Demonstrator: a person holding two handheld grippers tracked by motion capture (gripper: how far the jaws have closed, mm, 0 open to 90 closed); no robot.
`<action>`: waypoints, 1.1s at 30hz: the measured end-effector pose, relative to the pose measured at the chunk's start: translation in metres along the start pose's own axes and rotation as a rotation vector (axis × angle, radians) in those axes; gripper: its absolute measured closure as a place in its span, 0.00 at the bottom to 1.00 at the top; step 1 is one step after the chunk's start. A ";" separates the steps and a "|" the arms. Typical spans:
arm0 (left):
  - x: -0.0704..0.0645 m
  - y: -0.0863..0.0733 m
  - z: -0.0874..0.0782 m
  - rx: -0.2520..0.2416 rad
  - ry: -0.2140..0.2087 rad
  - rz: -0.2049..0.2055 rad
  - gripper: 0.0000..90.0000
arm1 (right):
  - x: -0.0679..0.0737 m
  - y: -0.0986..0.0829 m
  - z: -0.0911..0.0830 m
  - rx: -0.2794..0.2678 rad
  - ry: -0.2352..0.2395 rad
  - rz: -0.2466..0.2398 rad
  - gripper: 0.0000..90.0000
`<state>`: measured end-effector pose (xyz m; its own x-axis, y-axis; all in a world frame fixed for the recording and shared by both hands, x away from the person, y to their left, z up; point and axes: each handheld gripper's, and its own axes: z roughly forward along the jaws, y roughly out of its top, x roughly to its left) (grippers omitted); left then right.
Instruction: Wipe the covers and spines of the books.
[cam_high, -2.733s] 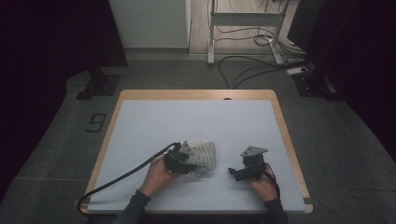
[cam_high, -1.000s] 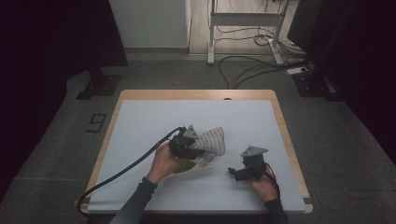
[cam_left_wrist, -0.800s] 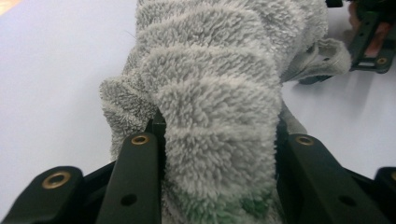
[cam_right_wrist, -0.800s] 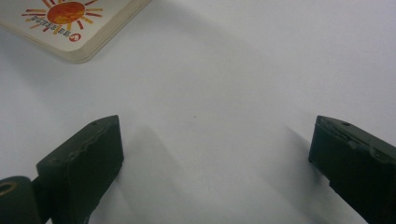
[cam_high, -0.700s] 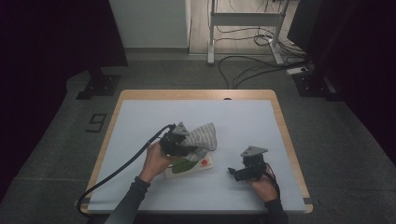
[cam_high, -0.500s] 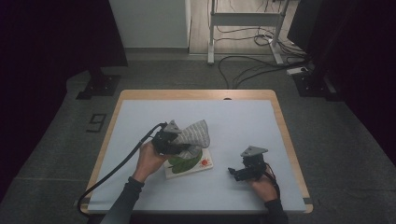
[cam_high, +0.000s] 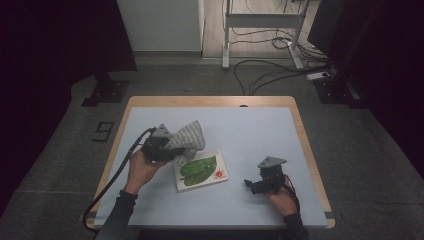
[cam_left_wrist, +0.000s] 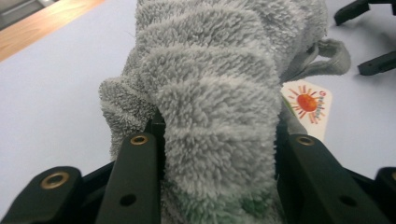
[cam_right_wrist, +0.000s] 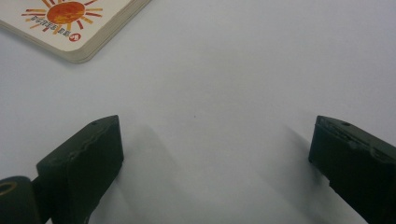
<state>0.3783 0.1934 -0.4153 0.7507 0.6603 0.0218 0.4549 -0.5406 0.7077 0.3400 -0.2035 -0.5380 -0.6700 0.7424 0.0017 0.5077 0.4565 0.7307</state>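
The towel (cam_high: 186, 138), grey and ribbed, hangs bunched from the left gripper (cam_high: 161, 148) above the left half of the table (cam_high: 240, 130), lifted off the surface. In the left gripper view the towel's (cam_left_wrist: 210, 93) thick pile fills the gap between the two black fingers (cam_left_wrist: 135, 177), which pinch a fold of it from both sides; a loop of its hem trails off to the upper right. A hand (cam_high: 141, 167) grips the left gripper from below, and a black cable (cam_high: 112, 182) runs from it down over the near edge of the table.

Just beside the towel, toward the person, a small board book (cam_high: 201, 170) lies flat on the table, with a green leaf and a red sun on its cover. Its far left corner sits under the hanging cloth; whether the two touch I cannot tell. In the left gripper view the sun corner of the book (cam_left_wrist: 308, 105) peeks out at the towel's right.

The right gripper (cam_high: 261, 183) rests low over the table near its front right, well apart from the towel and near the book's right edge. In the right gripper view its fingers (cam_right_wrist: 84, 158) are spread wide with bare table between them, and the book's corner (cam_right_wrist: 70, 23) lies ahead at upper left.
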 end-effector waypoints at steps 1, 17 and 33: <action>0.002 -0.001 -0.002 -0.001 0.008 -0.005 0.68 | 0.000 0.000 0.000 0.000 0.000 0.000 0.02; 0.044 -0.036 -0.037 -0.003 0.120 -0.107 0.68 | 0.000 0.000 0.000 0.000 0.000 -0.001 0.02; 0.074 -0.077 -0.036 0.004 0.167 -0.209 0.67 | 0.000 0.000 0.000 -0.001 -0.001 -0.003 0.03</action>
<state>0.3815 0.3029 -0.4430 0.5511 0.8344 -0.0077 0.5937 -0.3856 0.7063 0.3400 -0.2034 -0.5380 -0.6708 0.7416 -0.0015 0.5051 0.4583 0.7314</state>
